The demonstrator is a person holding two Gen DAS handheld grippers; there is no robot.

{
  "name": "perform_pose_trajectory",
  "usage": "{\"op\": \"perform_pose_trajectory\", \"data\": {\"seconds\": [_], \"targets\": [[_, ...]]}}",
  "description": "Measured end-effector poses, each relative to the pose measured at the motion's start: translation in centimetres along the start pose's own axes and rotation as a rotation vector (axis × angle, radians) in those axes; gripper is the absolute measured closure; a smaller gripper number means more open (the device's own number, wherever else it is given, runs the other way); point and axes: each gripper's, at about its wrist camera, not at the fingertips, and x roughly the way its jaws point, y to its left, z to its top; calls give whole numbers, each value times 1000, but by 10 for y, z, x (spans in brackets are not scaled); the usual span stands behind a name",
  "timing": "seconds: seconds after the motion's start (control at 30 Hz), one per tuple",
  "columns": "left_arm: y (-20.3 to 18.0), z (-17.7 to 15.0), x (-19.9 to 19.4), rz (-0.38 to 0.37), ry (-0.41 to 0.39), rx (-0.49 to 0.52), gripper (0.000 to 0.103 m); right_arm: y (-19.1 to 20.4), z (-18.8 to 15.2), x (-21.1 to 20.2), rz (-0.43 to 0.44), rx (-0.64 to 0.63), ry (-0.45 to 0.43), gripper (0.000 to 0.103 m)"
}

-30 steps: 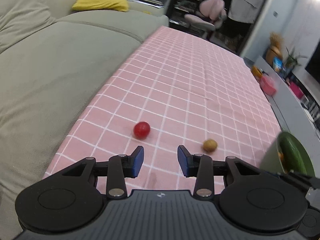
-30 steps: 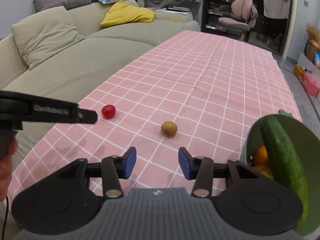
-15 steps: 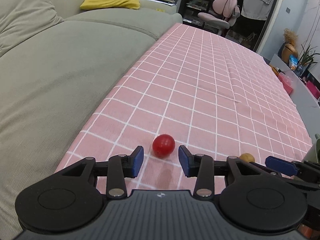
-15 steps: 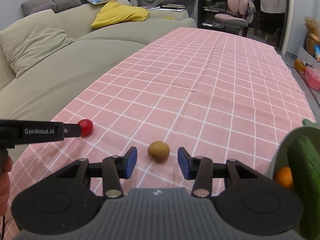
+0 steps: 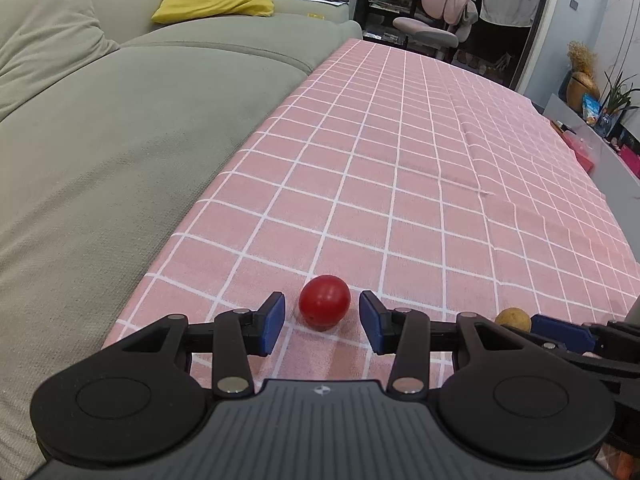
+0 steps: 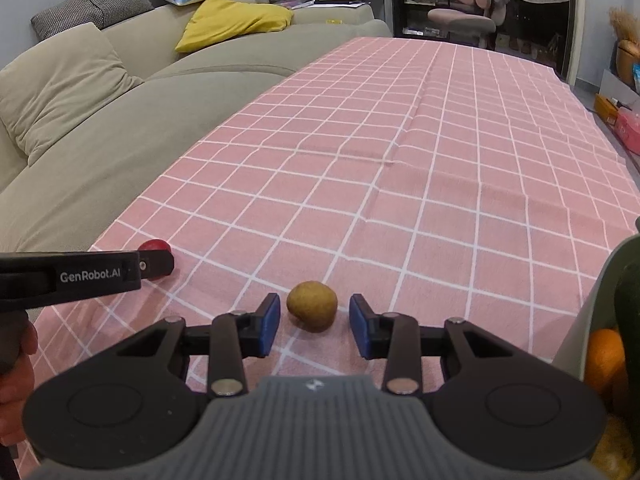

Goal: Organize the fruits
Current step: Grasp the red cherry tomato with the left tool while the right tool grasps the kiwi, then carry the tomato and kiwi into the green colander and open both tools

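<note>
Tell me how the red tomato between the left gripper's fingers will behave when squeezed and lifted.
The tomato looks round and glossy, so it may roll or slip on the flat tablecloth if one pad touches first. It seems small and probably light. Its smooth skin suggests softness, so a gentle squeeze from the left gripper seems wise.

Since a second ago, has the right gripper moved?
Yes. The right gripper has come forward over the tablecloth to the kiwi, which now sits between its pads; the jaws have just been closing, not yet touching.

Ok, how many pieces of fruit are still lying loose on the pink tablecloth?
2. A red tomato between the left hand-held gripper fingers, and a brown kiwi between the right hand-held gripper fingers. More may be hidden behind the grippers.
</note>
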Motion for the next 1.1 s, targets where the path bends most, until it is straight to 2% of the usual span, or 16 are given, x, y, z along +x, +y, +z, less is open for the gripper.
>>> {"op": "perform_pose_trajectory", "data": {"seconds": [0.13, 0.33, 0.67, 0.87, 1.1], "targets": [[-2, 3, 7, 4, 18, 6, 55, 0, -1, 4, 3, 7, 14, 73], [-1, 6, 8, -15, 25, -3, 71, 3, 1, 7, -5, -11, 13, 77], [-12, 9, -6, -21, 27, 33, 72, 11, 3, -3, 6, -41, 16, 78], [-31, 13, -41, -84, -1, 78, 72, 17, 4, -38, 22, -77, -23, 78], [-66, 16, -95, -251, -8, 80, 72, 8, -2, -107, 15, -103, -94, 78]]}}
